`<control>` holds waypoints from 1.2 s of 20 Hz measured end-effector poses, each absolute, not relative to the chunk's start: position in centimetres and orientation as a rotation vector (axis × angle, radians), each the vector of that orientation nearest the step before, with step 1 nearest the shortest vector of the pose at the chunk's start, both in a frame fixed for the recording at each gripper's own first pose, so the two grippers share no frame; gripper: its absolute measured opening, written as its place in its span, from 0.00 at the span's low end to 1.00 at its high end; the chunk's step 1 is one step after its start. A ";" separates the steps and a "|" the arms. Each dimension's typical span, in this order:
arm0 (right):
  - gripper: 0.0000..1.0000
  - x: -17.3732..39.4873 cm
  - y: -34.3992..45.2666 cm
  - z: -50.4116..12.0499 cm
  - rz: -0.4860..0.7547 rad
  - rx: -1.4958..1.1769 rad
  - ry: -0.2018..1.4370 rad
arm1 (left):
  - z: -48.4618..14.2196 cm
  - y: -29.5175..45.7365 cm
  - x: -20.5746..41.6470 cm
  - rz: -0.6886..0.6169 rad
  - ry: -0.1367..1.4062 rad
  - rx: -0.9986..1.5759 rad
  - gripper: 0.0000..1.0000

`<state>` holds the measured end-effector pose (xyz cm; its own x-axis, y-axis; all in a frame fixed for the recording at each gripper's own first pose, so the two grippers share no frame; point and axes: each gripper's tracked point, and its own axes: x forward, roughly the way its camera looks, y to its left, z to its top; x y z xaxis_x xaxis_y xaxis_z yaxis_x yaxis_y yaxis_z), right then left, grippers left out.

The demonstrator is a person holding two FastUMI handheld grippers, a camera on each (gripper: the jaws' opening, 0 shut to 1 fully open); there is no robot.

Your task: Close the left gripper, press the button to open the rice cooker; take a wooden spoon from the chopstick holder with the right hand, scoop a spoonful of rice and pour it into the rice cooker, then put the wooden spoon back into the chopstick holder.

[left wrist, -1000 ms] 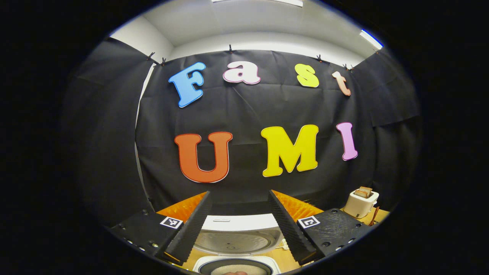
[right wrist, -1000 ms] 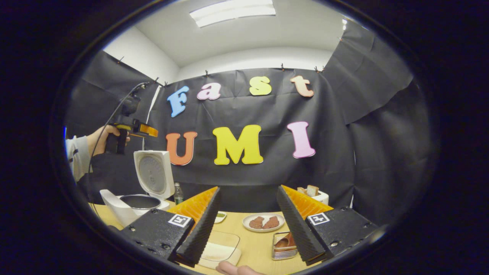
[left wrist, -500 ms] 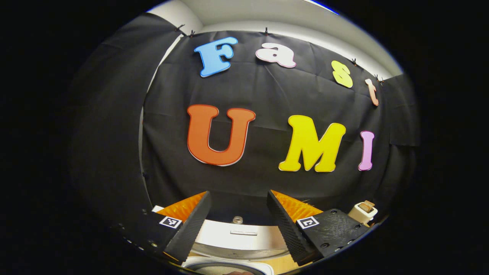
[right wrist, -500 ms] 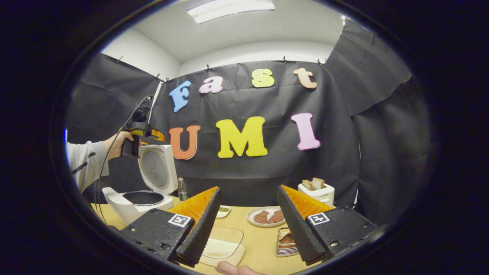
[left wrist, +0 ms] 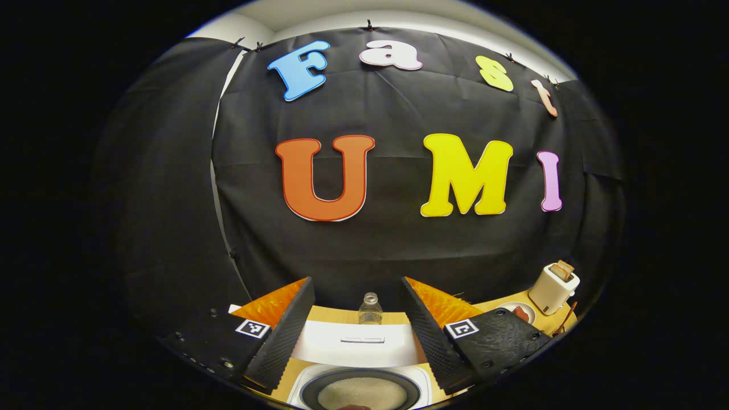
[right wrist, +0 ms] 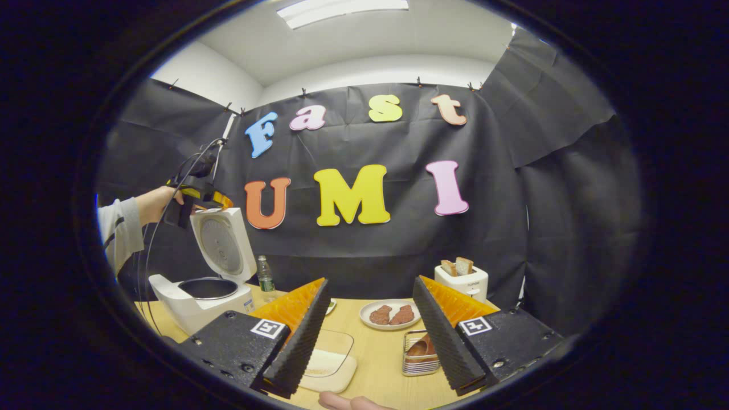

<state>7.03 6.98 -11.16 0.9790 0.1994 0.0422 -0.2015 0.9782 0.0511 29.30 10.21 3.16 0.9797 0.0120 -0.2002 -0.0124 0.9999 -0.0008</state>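
left gripper (left wrist: 357, 336) spread wide above rice cooker (left wrist: 359, 384), lid raised; right gripper (right wrist: 369, 333) empty, parted

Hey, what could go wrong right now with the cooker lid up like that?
1. The left tool sits at the top edge of the raised lid; a nudge might swing it down over the open pot.
2. A bottle stands right beside the rice cooker and might get tipped.
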 end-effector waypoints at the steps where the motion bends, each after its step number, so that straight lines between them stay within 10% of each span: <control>1: 0.95 6.5 7.0 -10.9 0.205 0.052 -0.039 | 3.0 10.2 28.5 0.010 0.207 0.001 0.96; 24: 0.96 -9.1 12.2 -8.7 0.399 -0.062 -0.022 | -15.8 8.2 11.4 -0.058 0.645 0.008 0.97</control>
<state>-9.11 12.18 -8.70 0.9213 0.3888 0.0094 -0.3875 0.9196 -0.0642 11.42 8.16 -15.85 0.7973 -0.0513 -0.6014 0.0563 0.9984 -0.0105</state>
